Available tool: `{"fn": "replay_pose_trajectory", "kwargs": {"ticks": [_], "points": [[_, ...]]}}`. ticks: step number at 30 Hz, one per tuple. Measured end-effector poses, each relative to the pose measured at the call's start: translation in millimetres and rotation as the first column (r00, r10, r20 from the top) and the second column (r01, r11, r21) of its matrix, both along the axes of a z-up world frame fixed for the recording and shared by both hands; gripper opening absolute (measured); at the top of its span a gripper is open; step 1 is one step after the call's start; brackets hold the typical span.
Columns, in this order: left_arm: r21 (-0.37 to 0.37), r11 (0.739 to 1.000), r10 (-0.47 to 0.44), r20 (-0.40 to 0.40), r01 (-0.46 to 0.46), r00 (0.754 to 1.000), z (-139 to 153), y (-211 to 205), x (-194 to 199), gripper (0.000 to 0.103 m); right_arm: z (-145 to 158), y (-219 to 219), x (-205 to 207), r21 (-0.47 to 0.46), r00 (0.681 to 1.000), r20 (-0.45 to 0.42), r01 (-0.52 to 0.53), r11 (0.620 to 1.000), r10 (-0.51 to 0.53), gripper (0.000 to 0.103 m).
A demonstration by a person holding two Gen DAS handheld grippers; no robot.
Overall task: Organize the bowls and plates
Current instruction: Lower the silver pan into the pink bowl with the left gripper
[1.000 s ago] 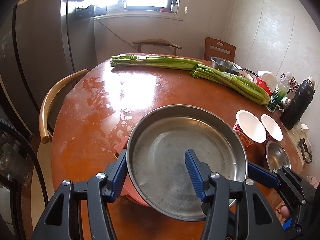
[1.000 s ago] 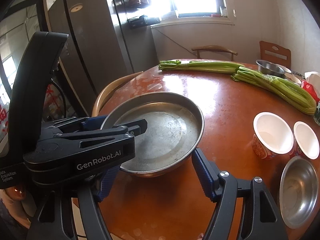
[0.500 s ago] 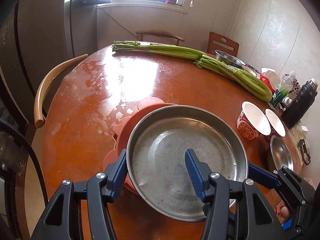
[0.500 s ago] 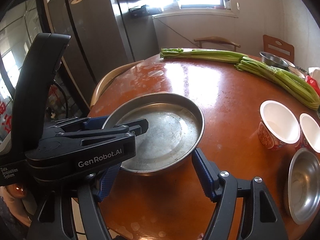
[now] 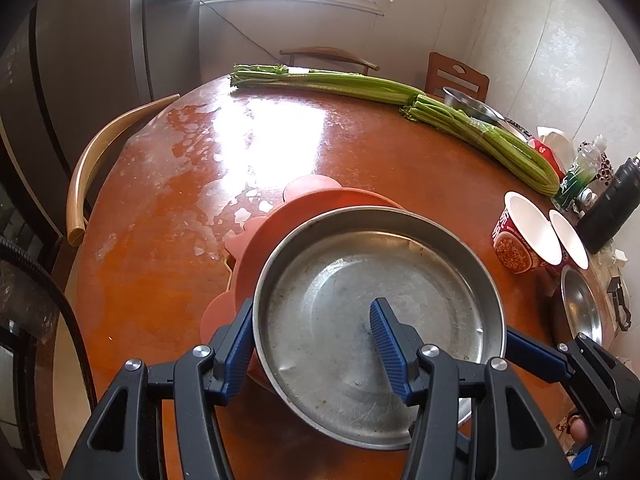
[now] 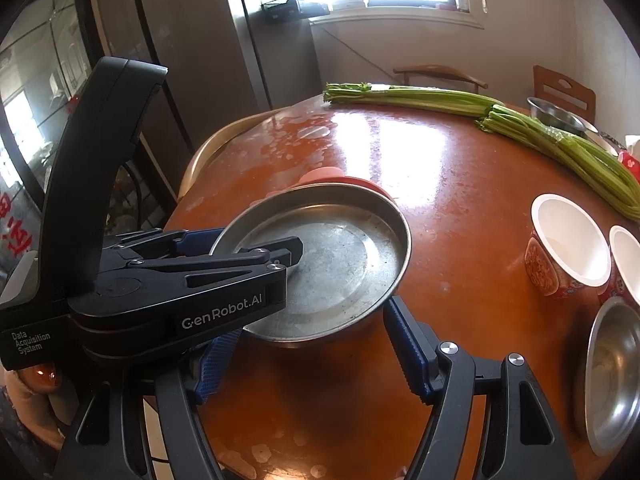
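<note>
1. Straddling the near rim of the steel pan (image 5: 376,320), the left gripper (image 5: 316,344) has one blue pad outside the wall and the other inside on the pan floor, pinching the wall between them.
2. The pan sits tilted over a salmon-pink plate (image 5: 320,200) whose scalloped edge shows beyond and to the left of it; whether the two touch cannot be told.
3. The right gripper (image 6: 308,344) has its jaws spread, with the pan's near-right rim lying between the pads; the right pad sits just at the rim, the left pad is half hidden under the left gripper's body, so contact cannot be told.
4. In the right wrist view the left gripper reaches in from the left, its fingers lying across the pan's left edge.
5. Both grippers point steeply down toward the orange-brown round table (image 5: 360,152).
6. Two paper cups (image 6: 568,240) stand right of the pan, with a small steel bowl (image 6: 612,376) nearer the table edge.
7. Long celery stalks (image 5: 400,92) lie across the far side of the table.
</note>
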State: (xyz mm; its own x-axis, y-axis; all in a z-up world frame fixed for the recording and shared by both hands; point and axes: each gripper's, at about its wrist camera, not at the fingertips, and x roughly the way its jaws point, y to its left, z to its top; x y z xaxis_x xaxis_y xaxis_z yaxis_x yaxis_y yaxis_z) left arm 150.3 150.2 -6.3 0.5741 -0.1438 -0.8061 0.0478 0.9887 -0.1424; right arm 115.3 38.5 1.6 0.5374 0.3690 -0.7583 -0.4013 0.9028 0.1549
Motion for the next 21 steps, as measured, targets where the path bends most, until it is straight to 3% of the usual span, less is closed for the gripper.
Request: {"fn": "replay_pose_trajectory", "kwargs": {"ticks": [21], "points": [[0.001, 1.000, 0.017, -0.012, -0.017, 1.000, -6, 2, 12, 0.056, -8, 5, 14, -0.006, 1.000, -0.005, 0.003, 1.000, -0.003, 0.074]]}}
